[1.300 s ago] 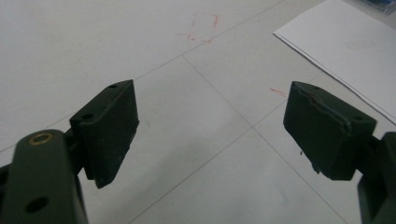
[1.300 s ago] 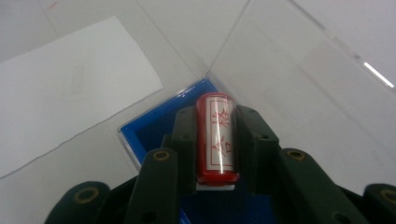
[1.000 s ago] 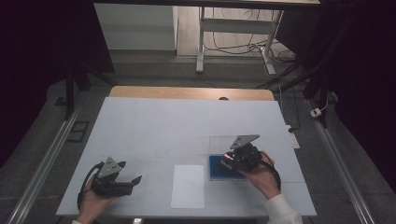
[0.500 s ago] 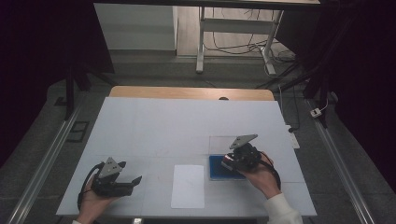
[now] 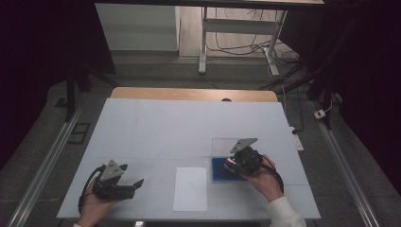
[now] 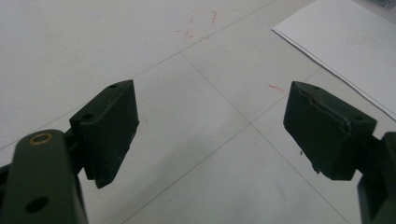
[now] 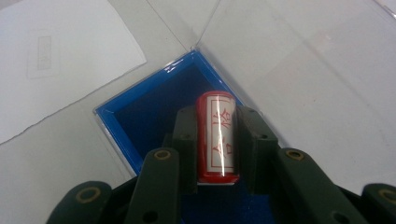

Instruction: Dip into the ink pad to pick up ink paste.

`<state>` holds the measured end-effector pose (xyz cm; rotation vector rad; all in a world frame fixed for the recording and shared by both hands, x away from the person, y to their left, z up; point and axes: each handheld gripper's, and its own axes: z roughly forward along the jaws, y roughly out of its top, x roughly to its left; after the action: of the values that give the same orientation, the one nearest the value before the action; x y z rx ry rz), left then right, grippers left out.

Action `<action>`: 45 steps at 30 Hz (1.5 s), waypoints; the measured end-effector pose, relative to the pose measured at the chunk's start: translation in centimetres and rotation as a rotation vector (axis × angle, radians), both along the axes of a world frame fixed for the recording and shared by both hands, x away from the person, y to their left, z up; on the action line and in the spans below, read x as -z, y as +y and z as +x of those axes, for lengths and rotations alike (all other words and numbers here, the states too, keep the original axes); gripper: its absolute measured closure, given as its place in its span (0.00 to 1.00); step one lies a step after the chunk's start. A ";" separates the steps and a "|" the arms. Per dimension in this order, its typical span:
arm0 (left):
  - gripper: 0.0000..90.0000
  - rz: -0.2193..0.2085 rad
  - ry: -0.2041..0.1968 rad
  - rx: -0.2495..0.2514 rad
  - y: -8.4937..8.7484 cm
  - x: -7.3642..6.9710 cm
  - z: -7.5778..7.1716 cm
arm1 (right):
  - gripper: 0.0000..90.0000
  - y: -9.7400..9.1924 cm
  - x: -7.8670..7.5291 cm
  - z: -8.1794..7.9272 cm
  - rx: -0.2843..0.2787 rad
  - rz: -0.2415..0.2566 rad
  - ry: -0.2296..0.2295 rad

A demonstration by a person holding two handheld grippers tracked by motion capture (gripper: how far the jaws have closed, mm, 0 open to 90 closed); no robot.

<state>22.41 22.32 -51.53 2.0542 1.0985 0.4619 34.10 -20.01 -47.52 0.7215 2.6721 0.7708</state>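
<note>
Nothing has moved; right gripper [image 7: 215, 154] jaws clamp red stamp [image 7: 216, 135] over blue box [image 7: 140, 112].

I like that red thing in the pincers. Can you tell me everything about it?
The red stamp is a small cylinder, glossy like plastic, with a white label bearing red characters inside a red frame. It lies lengthwise between the right gripper, whose black jaws press on both its sides. It is over the open blue box, which has a dark blue inside. I cannot tell whether it touches the box floor.

White table [image 5: 156, 127] carries blue box [image 5: 218, 174], paper sheet [image 5: 190, 189] just beside (faint red marks).
</note>
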 end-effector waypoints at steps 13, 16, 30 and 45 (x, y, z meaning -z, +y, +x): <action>0.20 -0.002 0.001 0.001 0.0 0.0 0.0 | 0.78 -0.2 0.2 -0.1 0.005 0.019 0.001; 0.20 0.000 0.000 -0.001 0.0 0.0 0.0 | 0.79 -0.3 0.2 -0.1 0.006 0.022 -0.003; 0.20 0.004 -0.001 0.003 0.0 0.0 0.1 | 0.78 -0.4 0.3 -0.1 0.005 0.038 -0.006; 0.20 0.011 0.002 0.002 0.1 0.2 0.1 | 0.78 -0.8 -1.5 -0.9 -0.021 0.100 -0.047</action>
<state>22.55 22.45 -51.70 2.0663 1.0970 0.4657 33.21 -20.77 -46.02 0.6918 2.6187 0.9203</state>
